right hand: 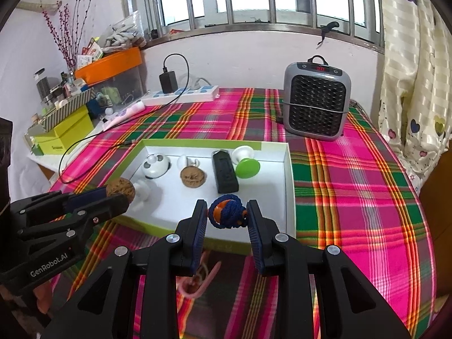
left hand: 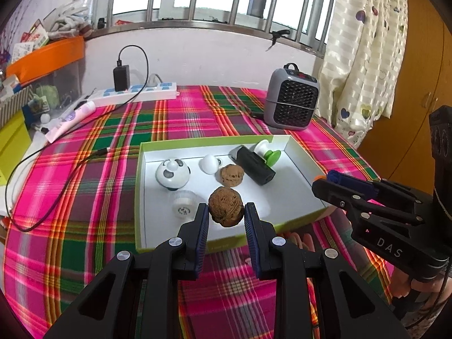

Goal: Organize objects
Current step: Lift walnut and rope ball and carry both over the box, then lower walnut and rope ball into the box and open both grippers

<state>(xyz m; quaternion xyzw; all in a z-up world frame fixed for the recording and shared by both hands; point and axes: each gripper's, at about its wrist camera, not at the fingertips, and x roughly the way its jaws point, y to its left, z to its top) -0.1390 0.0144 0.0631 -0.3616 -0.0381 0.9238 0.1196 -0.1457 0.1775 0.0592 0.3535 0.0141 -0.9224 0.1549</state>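
Evidently the sorting is nearing completion: five items are lying in the white box (left hand: 296,152), while the left gripper (left hand: 226,214) is clamping a walnut (left hand: 226,210) over its 6 o'clock edge and the right gripper (right hand: 227,214) is pinching a rope ball (right hand: 227,215) at 5 o'clock.

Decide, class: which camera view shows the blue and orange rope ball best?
The right wrist view: the rope ball sits centred, held in the right gripper. The left wrist view shows only a sliver of orange and blue at that gripper's tip.
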